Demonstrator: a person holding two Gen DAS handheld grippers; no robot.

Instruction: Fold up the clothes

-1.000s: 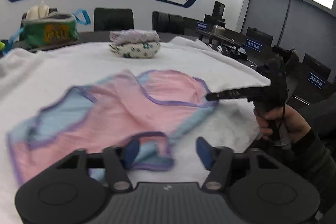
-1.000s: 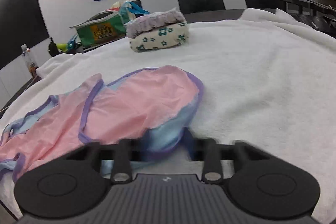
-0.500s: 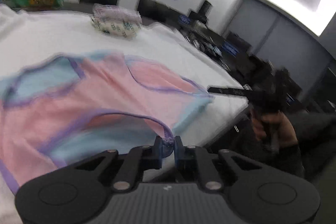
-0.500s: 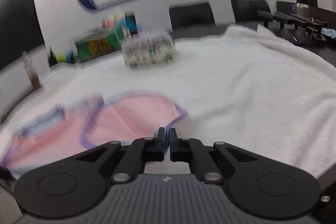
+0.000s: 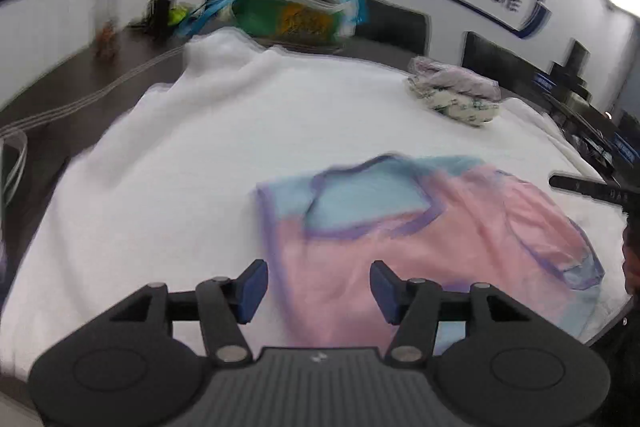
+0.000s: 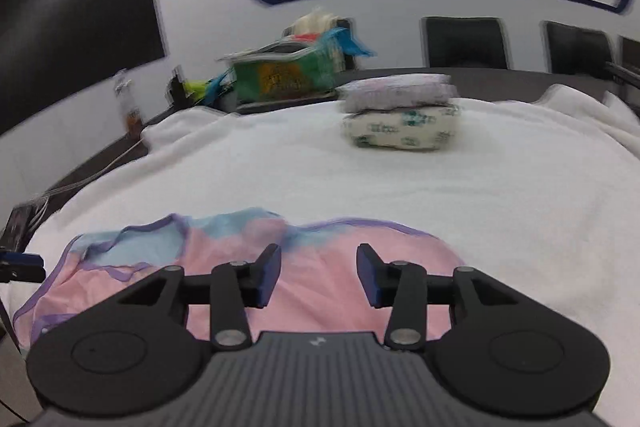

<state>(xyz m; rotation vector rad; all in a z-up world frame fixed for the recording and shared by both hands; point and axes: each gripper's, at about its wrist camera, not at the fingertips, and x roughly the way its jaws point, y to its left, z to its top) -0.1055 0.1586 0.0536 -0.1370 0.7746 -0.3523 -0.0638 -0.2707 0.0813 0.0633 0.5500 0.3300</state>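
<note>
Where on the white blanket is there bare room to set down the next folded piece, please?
The white blanket lies bare between the pink garment and the folded stack, and left of the garment in the left wrist view. The table's far end around the green bag is crowded.

1. A garment (image 6: 320, 267) lay on the blanket (image 6: 400, 187) at lower centre.
2. Two folded clothes (image 6: 400, 115), stacked, sat behind it, upper right.
3. A bag (image 6: 284, 75) stood on the desk (image 6: 500, 77) beyond, upper centre.
</note>
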